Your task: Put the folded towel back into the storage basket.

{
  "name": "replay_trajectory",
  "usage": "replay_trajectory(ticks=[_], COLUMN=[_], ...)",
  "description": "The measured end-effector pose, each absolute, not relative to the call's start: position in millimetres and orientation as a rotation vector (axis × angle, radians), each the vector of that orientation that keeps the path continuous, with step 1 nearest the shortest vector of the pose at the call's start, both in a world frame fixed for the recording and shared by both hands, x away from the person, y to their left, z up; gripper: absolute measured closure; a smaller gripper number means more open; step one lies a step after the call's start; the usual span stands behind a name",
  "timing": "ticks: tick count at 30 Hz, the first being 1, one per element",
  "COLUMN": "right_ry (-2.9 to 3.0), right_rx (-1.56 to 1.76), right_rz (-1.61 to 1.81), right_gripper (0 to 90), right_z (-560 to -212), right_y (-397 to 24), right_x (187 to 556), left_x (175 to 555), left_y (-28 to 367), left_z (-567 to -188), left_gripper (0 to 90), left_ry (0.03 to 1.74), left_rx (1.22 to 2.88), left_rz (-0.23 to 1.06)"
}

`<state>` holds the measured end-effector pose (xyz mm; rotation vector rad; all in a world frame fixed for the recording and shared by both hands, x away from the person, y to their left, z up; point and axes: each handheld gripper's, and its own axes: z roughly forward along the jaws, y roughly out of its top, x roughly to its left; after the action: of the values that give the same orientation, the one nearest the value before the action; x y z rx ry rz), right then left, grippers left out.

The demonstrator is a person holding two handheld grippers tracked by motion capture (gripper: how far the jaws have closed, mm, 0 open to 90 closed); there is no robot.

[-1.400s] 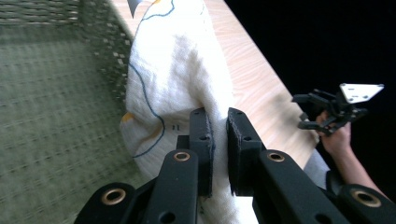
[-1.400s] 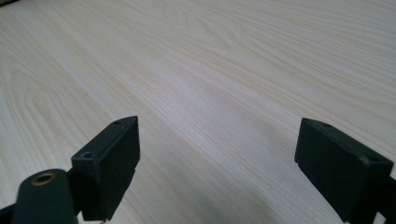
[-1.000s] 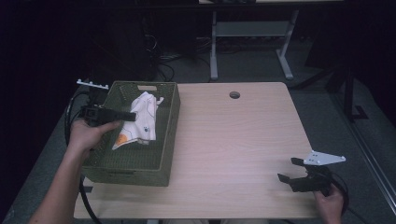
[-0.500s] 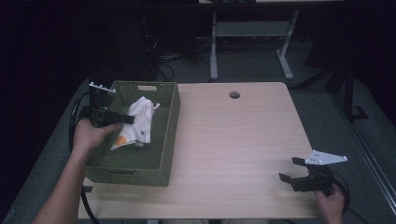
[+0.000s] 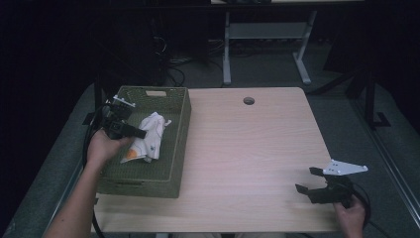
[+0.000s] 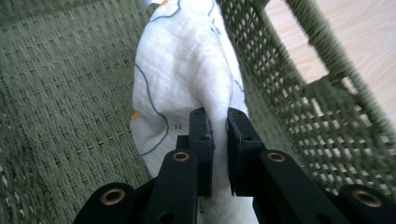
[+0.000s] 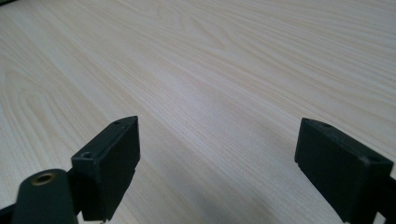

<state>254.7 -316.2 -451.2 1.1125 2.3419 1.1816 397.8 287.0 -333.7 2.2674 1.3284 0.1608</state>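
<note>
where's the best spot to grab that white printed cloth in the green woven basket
Probably a raised fold of the crumpled white printed cloth, taken from above: the green woven basket has walls blocking side approaches. The left gripper already pinches such a fold.

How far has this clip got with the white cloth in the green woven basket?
Done: the left gripper is shut on the white printed cloth. In hand: the cloth remains inside the green woven basket. Left: lifting it out; the open right gripper idles on the wooden table.

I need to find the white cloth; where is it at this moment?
In the high view, the white cloth lies inside the green woven basket at the table's left side, pinched by the left gripper.
</note>
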Motion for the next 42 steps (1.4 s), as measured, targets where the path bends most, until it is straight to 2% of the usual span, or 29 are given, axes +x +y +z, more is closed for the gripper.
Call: replay_trajectory(ticks=[9,10,11,12,13,14,15,17,22,24,30,37,42], right_ry=[2.346,2.345,2.345,2.351,2.352,2.352,2.352,2.352,2.354,2.364,2.364,2.363,2.369], right_rx=[1.115,1.114,1.114,1.121,1.123,1.123,1.121,1.119,1.113,1.112,1.112,1.108,1.106], right_rz=[1.177,1.176,1.176,1.172,1.171,1.171,1.172,1.172,1.17,1.165,1.167,1.17,1.167], right_gripper=[13.5,13.5,13.5,13.5,13.5,13.5,13.5,13.5,13.5,13.5,13.5,13.5,13.5], right_z=[-452,-452,-452,-452,-452,-452,-452,-452,-452,-453,-452,-452,-453], right_y=[-316,-316,-316,-316,-316,-316,-315,-315,-316,-315,-315,-315,-315], right_x=[255,256,256,257,257,257,257,256,256,256,256,255,255], left_x=[403,406,406,410,410,412,416,416,416,417,416,419,420], left_y=[287,288,288,288,288,288,290,290,286,280,262,253,251], left_z=[-342,-344,-344,-347,-347,-349,-352,-353,-364,-370,-380,-399,-413], left_gripper=[81.8,81.0,78.9,72.1,63.8,63.8,58.9,57.6,59.2,60.8,64.7,63.2,61.4], left_ry=[1.297,1.299,1.299,1.319,1.319,1.349,1.381,1.388,1.385,1.362,1.297,1.296,1.315], left_rx=[2.32,2.337,2.337,2.38,2.38,2.401,2.421,2.416,2.438,2.505,2.565,2.62,2.668], left_rz=[0.133,0.171,0.171,0.285,0.285,0.34,0.383,0.384,0.332,0.299,0.216,0.123,0.103])
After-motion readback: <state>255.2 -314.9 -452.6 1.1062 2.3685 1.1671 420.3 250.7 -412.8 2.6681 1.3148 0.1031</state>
